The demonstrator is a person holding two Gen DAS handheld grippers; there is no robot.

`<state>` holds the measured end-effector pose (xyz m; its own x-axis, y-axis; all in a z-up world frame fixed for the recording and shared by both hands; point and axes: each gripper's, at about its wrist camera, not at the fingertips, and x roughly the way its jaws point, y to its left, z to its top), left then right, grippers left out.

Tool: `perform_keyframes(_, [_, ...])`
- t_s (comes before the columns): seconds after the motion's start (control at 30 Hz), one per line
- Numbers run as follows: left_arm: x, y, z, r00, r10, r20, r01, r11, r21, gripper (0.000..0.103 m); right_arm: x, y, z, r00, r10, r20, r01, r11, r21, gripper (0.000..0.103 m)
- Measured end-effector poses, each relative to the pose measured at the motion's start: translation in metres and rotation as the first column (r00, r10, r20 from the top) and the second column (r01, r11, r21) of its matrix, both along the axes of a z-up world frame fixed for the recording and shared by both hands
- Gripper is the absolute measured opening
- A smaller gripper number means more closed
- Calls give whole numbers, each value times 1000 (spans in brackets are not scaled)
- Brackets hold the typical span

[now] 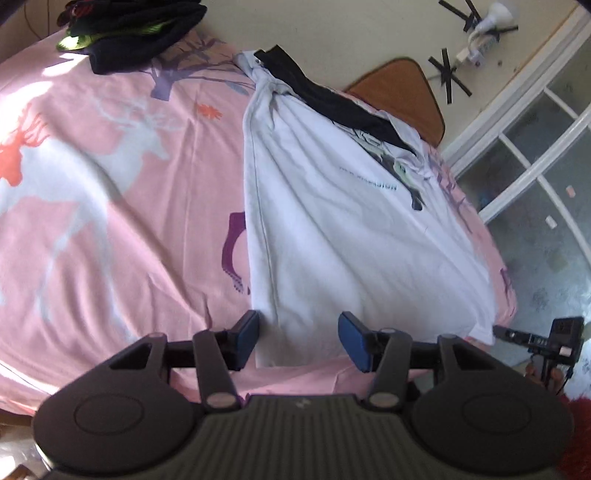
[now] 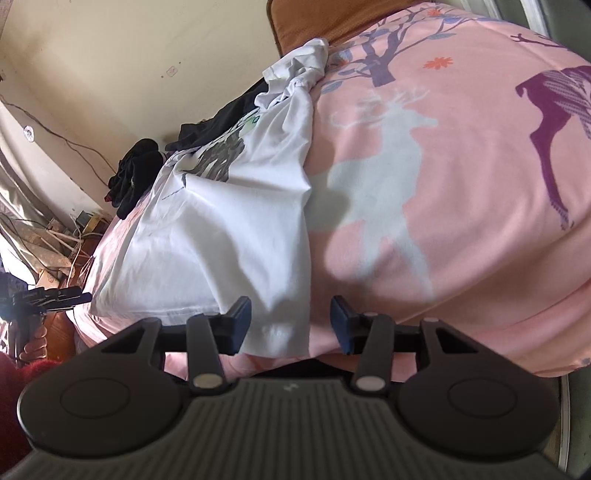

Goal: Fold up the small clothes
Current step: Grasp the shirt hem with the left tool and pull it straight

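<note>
White T-shirt (image 1: pixel 354 236) lying across the centre of the pink printed bedsheet (image 1: pixel 110 221), hem toward both grippers.

The left gripper (image 1: pixel 299 338) and right gripper (image 2: pixel 290 325) are hovering with jaws apart, each straddling a lower hem corner, gripping nothing. The shirt is looking light, limp and wrinkling (thin cotton, likely); pinching the hem corners seems best. A black garment (image 1: pixel 332 103) is draping over its collar, upper centre.

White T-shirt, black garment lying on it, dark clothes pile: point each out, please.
White T-shirt (image 1: pixel 351 240): left wrist view, plain lower front.
Black garment (image 1: pixel 332 99): left wrist view, its middle.
Dark clothes pile (image 1: pixel 140 33): left wrist view, top fold.
</note>
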<state>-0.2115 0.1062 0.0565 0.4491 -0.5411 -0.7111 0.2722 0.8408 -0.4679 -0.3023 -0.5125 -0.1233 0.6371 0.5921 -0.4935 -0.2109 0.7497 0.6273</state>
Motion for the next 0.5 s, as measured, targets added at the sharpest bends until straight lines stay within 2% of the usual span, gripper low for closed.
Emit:
perform_keyframes(0.03, [0, -4, 1, 1000, -29, -8, 30, 999, 15, 51, 1, 1, 0, 1000, 10, 6, -10, 1000, -3, 50])
perform_keyframes(0.07, [0, -7, 3, 999, -39, -16, 39, 999, 38, 38, 3, 3, -2, 1000, 10, 6, -10, 1000, 1, 49])
perform_keyframes(0.1, [0, -10, 3, 998, -50, -32, 52, 997, 57, 18, 5, 5, -3, 1000, 8, 3, -8, 1000, 12, 45])
perform_keyframes(0.13, [1, -10, 3, 997, -52, -57, 54, 997, 48, 7, 8, 6, -5, 1000, 7, -2, -7, 1000, 29, 21])
perform_keyframes(0.17, [0, -9, 5, 997, -44, -66, 47, 998, 33, 7, 10, 7, -5, 1000, 18, -4, -18, 999, 39, 9])
perform_keyframes(0.2, [-3, -6, 10, 997, -37, -63, 38, 999, 21, 7, 10, 11, -5, 999, 32, 0, -32, 999, 41, 7])
perform_keyframes(0.33, [-18, 25, 39, 1000, 26, -15, -27, 996, -84, 7, -7, 22, 14, 984, 162, 77, -160, 987, -22, 6])
perform_keyframes(0.43, [-14, 43, 43, 996, 84, -14, -85, 991, -106, 7, -10, 25, 25, 972, 227, 69, -223, 973, -59, 6])
perform_keyframes(0.5, [-5, 54, 40, 993, 117, -26, -120, 976, -183, 7, 0, 27, 32, 967, 244, 68, -239, 968, -74, 6])
